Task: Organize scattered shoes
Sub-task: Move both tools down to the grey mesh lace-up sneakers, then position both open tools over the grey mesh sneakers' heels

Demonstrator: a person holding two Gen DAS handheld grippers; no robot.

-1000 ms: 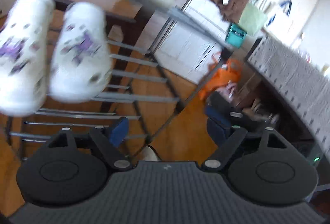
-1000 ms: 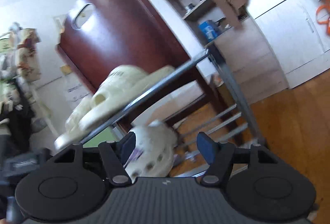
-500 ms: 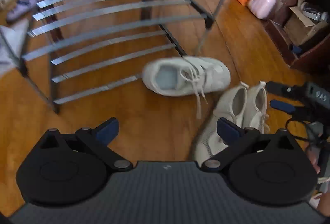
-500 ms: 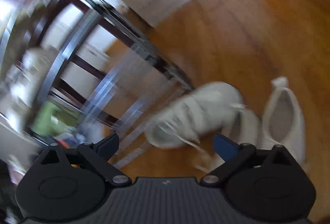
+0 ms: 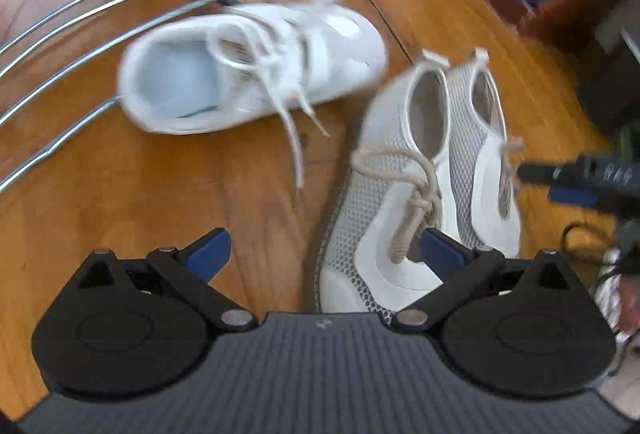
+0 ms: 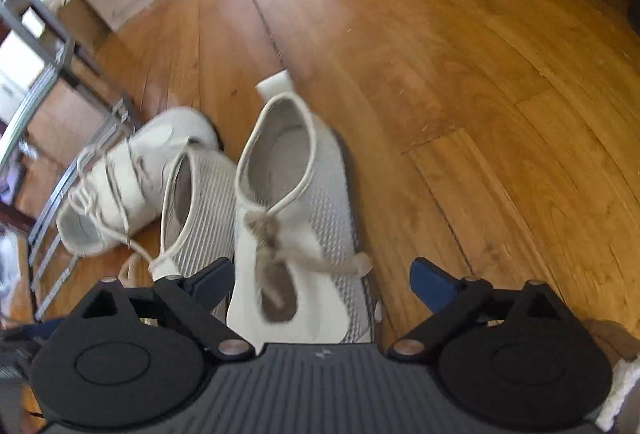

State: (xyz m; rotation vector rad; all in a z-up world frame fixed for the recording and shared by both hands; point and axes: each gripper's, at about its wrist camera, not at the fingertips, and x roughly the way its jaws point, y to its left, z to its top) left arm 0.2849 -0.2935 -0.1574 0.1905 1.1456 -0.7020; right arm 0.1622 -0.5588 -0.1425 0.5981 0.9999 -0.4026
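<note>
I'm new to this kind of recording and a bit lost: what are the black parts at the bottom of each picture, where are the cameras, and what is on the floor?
No robot here: a person carries a two-fingered tool in each hand, and a wide-angle camera on each looks along its blue-tipped fingers. One picture is from the left tool, the other from the right tool.

On the wooden floor lie three pale shoes: a pair of grey mesh sneakers, one nearer the left tool and its mate under the right tool, and a white lace-up shoe tipped against the metal shoe rack.

Nothing is held. The left tool is open above the nearer sneaker; the right tool's jaws are closing around the mate without touching it yet.
</note>
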